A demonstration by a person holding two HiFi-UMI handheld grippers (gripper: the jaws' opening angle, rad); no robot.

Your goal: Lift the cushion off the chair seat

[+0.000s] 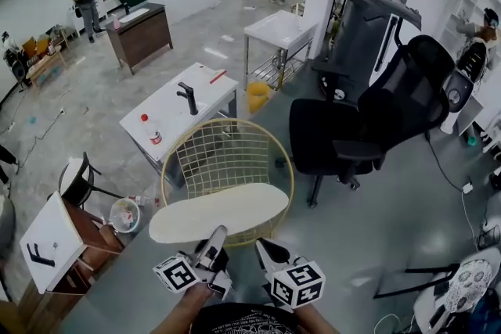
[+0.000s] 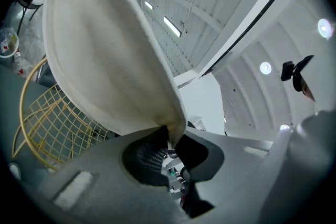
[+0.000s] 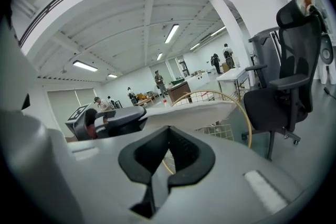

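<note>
My left gripper (image 1: 215, 238) reaches forward from low in the head view, its marker cube toward me, and its jaws are clamped on the near edge of the cushion (image 1: 219, 213). My right gripper (image 1: 263, 246) sits just beside it, to its right, pointing the same way, tips close to the cushion's edge but not on it. From above, the cream cushion lies as a long oval across the front of the gold wire chair (image 1: 227, 156); I cannot tell whether its far edge touches the seat. The left gripper view shows more: the left gripper (image 2: 170, 136) pinches a fold of the rim, and the cushion (image 2: 105, 50) rears up steeply against the ceiling lights, with the chair (image 2: 47, 123) below and behind it. In the right gripper view the right gripper (image 3: 168, 131) has its jaws drawn together on nothing, the cushion (image 3: 194, 113) stretches level beyond them, the chair's rim (image 3: 231, 99) arcs behind it, and a black office chair (image 3: 278, 92) stands to the right.
</note>
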